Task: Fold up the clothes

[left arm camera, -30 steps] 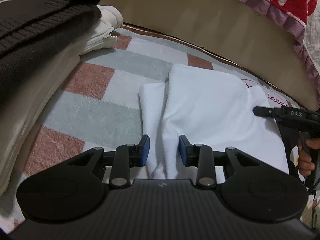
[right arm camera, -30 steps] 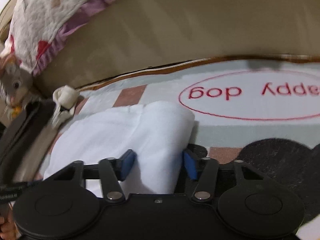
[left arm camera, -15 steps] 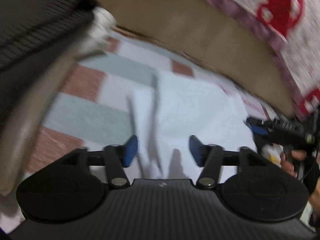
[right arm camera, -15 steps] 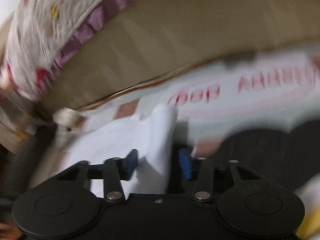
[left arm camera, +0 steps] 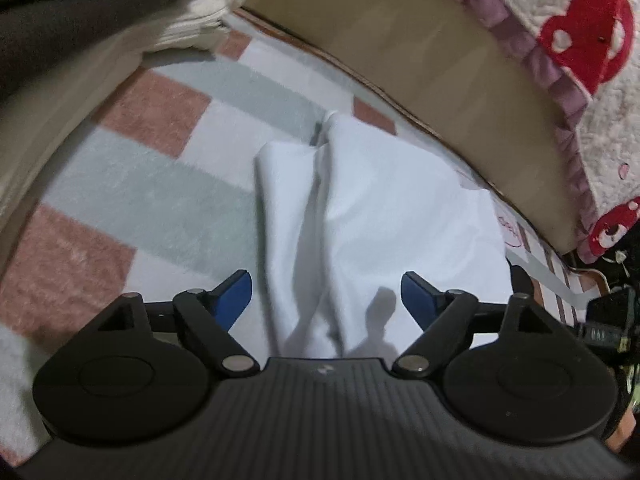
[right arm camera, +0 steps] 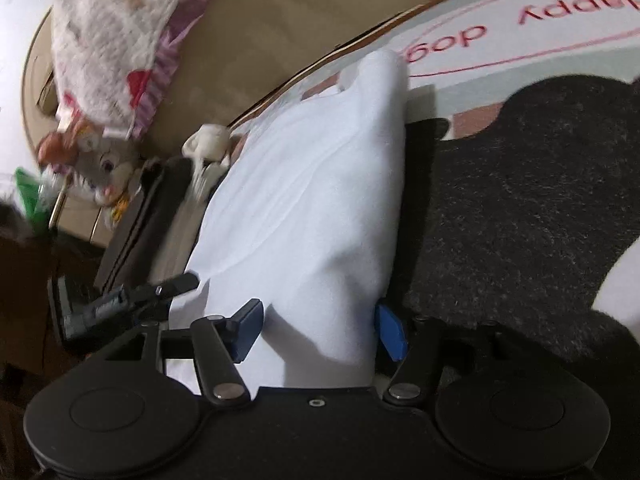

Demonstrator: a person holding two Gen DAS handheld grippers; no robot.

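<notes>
Both tongs (left arm camera: 326, 294) (right arm camera: 318, 330) just opened astride white garment (right arm camera: 320, 200); rug (right arm camera: 480, 46) reads "dog".

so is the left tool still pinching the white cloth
No, the left tool stands open: its jaws have just been opening, and both blue pads sit clear of the white cloth lying between them.

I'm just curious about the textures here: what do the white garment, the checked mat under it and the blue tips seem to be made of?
White garment: thin, soft matte knit, likely cotton; it drapes in smooth folds.
Checked mat: fuzzy, short-pile fabric, probably fleece or flannel; the surface looks napped.
Blue pads on the fingers: smooth matte, perhaps rubber or plastic; hard to say.
</notes>
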